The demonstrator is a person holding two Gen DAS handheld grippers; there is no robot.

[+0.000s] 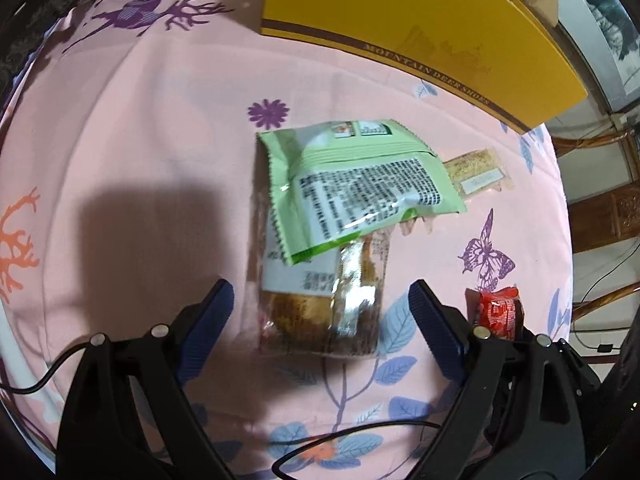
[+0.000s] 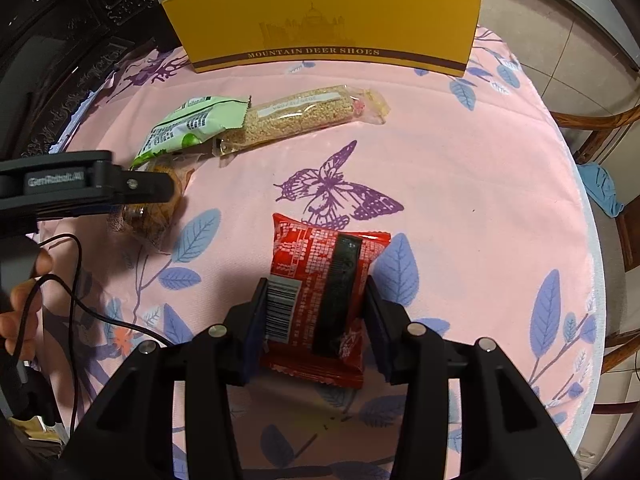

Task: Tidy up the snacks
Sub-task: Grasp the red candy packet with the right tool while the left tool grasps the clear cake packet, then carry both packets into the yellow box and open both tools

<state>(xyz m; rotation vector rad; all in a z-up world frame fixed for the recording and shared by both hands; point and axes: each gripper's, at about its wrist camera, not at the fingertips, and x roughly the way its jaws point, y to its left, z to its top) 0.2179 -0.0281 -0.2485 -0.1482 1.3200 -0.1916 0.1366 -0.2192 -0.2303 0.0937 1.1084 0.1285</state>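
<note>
Landmark = yellow shoe box (image 2: 324,20), standing at far edge of table.

R gripper (image 2: 316,320): jaws partway closed, one each side of red snack packet (image 2: 320,280), which lies flat on the cloth well in front of the box. Pads sit right at the packet's side edges; firm pinch vs. just bracketing, can't tell. Packet's long axis runs along the fingers, prob. so the narrow width fits between them.

L gripper (image 1: 320,316): jaws wide, nothing pinched. Pointing steeply down over clear-wrapped brown snack (image 1: 320,312), which lies between the pads w/o contact. Judged: lining up for a pick.

Green packet (image 1: 352,184) lies on top of the brown snack's far end, box side, so lifting the brown one will likely drag or tip it. Sesame bar in clear wrap (image 2: 296,120) is next to the green packet, nearer the box, its end tucked under green.

Surface: round table, pink cloth (image 2: 460,184) w/ butterfly, leaf and deer prints; soft, a bit wrinkled. Room: wooden chairs at the right of the box, dark carved furniture at left, tiled floor.
</note>
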